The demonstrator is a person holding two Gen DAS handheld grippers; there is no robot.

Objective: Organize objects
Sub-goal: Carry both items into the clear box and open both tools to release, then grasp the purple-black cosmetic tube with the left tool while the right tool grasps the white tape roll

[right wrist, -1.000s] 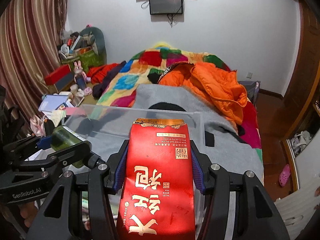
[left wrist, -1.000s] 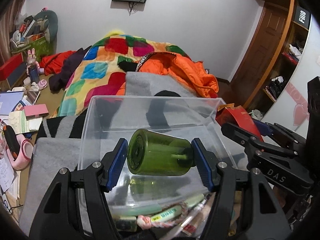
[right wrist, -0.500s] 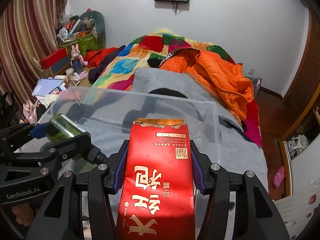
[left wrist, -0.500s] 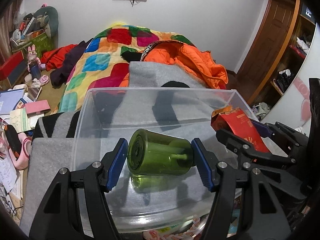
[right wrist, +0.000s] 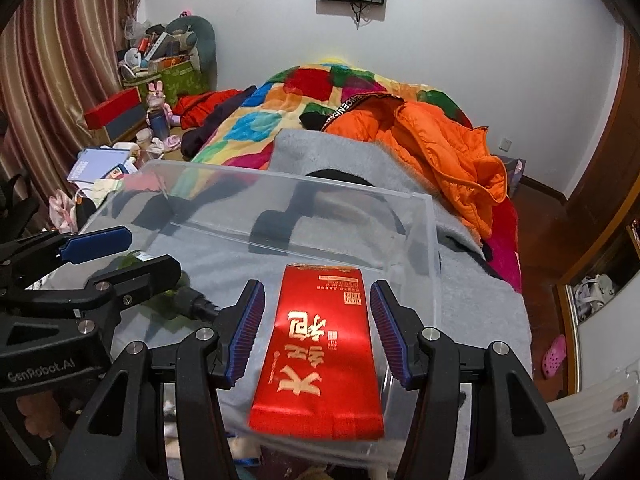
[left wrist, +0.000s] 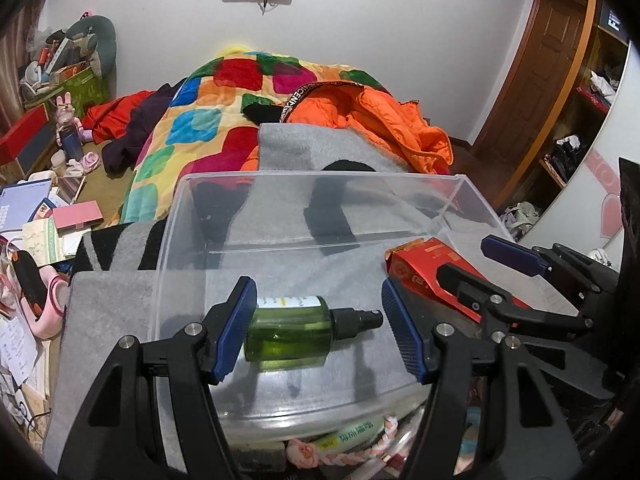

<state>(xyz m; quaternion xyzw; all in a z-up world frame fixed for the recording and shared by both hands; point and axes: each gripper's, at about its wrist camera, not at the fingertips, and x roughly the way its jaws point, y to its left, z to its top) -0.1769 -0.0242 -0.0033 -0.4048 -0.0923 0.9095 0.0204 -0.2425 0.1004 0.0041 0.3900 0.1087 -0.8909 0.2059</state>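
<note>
Left tool (left wrist: 318,330) open, let go: green bottle (left wrist: 290,334) lies between its fingers in clear box (left wrist: 320,178). Right tool (right wrist: 316,334) open: red packet (right wrist: 320,354) lies below it, put away.

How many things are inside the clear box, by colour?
Green: 1, the bottle
Red: 1, the packet
Total: 2 in the box

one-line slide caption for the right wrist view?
Open right gripper straddles a red tea box lying in the clear plastic bin; pads clear of it.
</note>
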